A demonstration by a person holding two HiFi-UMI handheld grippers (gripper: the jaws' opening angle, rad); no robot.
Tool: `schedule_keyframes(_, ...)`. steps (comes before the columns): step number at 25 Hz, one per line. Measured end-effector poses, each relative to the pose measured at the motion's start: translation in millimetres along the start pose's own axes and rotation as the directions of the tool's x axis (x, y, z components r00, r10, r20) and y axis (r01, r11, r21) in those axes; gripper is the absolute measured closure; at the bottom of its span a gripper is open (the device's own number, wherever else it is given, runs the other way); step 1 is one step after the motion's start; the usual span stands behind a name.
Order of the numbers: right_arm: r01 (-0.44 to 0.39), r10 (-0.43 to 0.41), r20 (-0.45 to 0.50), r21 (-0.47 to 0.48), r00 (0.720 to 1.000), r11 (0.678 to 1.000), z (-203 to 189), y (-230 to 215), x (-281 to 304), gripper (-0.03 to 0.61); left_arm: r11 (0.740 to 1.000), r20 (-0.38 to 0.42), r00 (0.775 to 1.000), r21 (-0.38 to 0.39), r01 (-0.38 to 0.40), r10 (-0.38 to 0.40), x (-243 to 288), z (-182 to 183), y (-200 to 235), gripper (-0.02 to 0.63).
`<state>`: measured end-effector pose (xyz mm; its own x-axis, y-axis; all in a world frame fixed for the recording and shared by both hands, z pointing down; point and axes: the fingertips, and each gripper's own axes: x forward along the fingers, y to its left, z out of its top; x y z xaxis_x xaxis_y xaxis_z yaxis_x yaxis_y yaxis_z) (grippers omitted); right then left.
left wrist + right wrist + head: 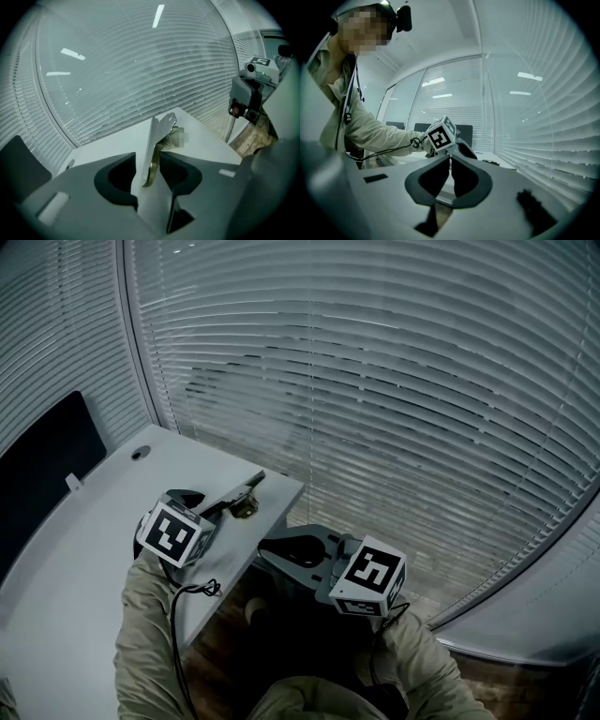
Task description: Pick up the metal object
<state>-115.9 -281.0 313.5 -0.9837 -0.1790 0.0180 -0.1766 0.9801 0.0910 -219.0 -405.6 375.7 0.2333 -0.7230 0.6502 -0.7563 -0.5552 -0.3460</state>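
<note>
A flat silvery metal bracket [236,493] with a brass-coloured piece beside it lies at the near right corner of the white table [84,531]. In the left gripper view the bracket [157,138] stands on edge between the jaws of my left gripper [147,158]. It is close to the right pad, and a strip of table shows between it and the left pad. That left gripper [208,508] is open around the bracket's near end. My right gripper [267,548] hangs off the table's corner over the floor, its jaws [450,160] shut with nothing in them.
Slatted window blinds [394,381] curve round the far and right sides. A dark panel [42,470] stands at the table's left, and a small round hole [141,453] is near the far edge. Wooden floor [234,615] lies below the table's right edge.
</note>
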Motion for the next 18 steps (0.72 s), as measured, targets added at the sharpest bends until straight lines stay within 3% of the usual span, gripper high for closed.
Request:
schedule_keyframes(7, 0.003, -0.003, -0.019, -0.003, 1.000, 1.000, -7, 4, -3, 0.572, 0.993, -0.005, 0.997, -0.090, 0.081, -0.082, 12, 0, 1, 0.509)
schedule_keyframes(9, 0.004, -0.004, -0.020, -0.010, 1.000, 1.000, -6, 6, -4, 0.572, 0.993, -0.014, 0.997, -0.098, 0.073, -0.074, 12, -3, 2, 0.518)
schedule_keyframes(12, 0.005, -0.005, -0.018, -0.016, 1.000, 1.000, -6, 7, -4, 0.572, 0.994, -0.039, 0.999, -0.106, 0.031, -0.036, 9, -5, 5, 0.581)
schedule_keyframes(18, 0.017, -0.017, -0.008, -0.022, 1.000, 1.000, -1, 7, -11, 0.572, 0.992, -0.004, 1.000, -0.120, -0.024, 0.024, -4, -7, 4, 0.591)
